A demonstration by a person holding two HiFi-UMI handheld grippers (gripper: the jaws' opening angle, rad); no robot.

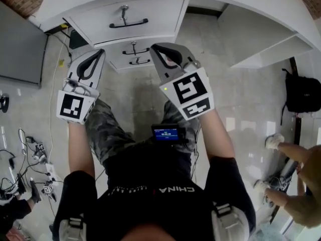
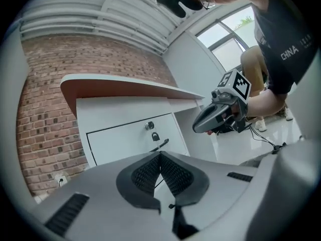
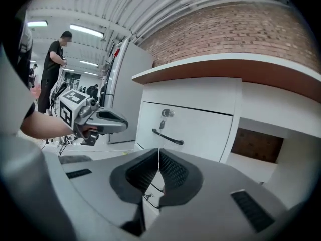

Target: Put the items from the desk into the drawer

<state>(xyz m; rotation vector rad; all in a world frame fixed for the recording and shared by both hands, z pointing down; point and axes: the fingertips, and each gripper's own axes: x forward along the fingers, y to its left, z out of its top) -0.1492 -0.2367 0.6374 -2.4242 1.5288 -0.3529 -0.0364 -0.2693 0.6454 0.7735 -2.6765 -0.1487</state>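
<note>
Directly ahead of both grippers, the top drawer (image 1: 125, 15) sits shut in the white desk (image 1: 261, 4), with a key (image 3: 167, 113) in its lock above the black handle (image 3: 168, 137). The left gripper (image 2: 160, 155) and right gripper (image 3: 159, 152) are each clenched on nothing, pads meeting. "CHINA" reads upside down on the person's black shirt (image 1: 175, 189) in the head view. Only the right gripper view shows a bystander (image 3: 52, 54). The desk's upper surface is cut off or seen from beneath, so I cannot tell what lies on it.
</note>
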